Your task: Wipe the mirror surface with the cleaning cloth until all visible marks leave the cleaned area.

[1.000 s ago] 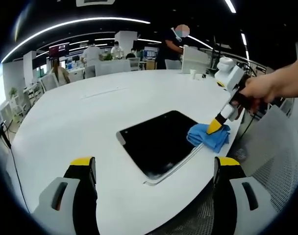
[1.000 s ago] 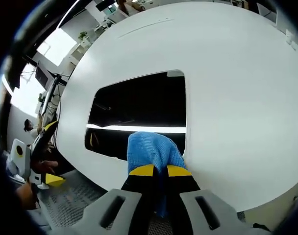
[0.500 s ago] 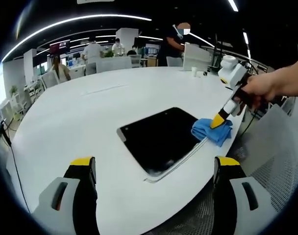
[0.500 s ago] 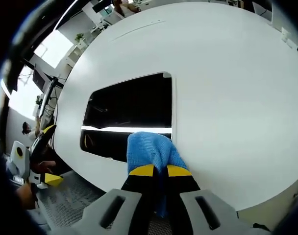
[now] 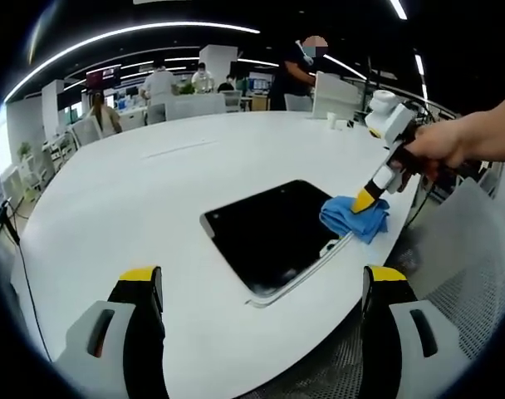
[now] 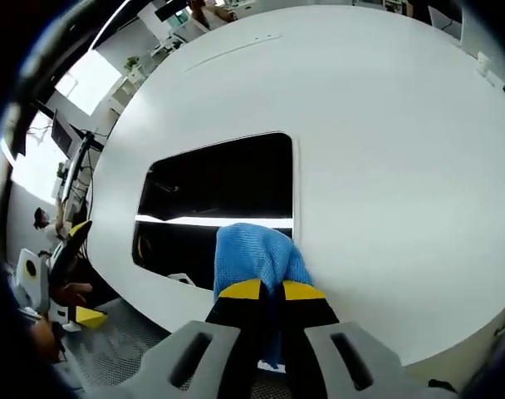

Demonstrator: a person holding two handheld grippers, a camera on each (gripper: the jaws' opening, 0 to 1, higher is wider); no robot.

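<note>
Here, cloth [image 6: 257, 254] in right hand-held gripper [image 6: 272, 290]

An open-plan office; desks [image 5: 190, 108], ceiling light strips [image 5: 128, 37], people [image 5: 159, 83] standing behind.

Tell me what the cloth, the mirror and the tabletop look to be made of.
Cleaning cloth: blue textile, likely microfibre; a fine knit-like texture and soft folds show. Mirror: glossy reflective pane, probably glass; it looks dark and mirrors a bright ceiling light strip. Table: smooth white matte top, perhaps laminate; even colour, no grain, though the material is unsure.
</note>
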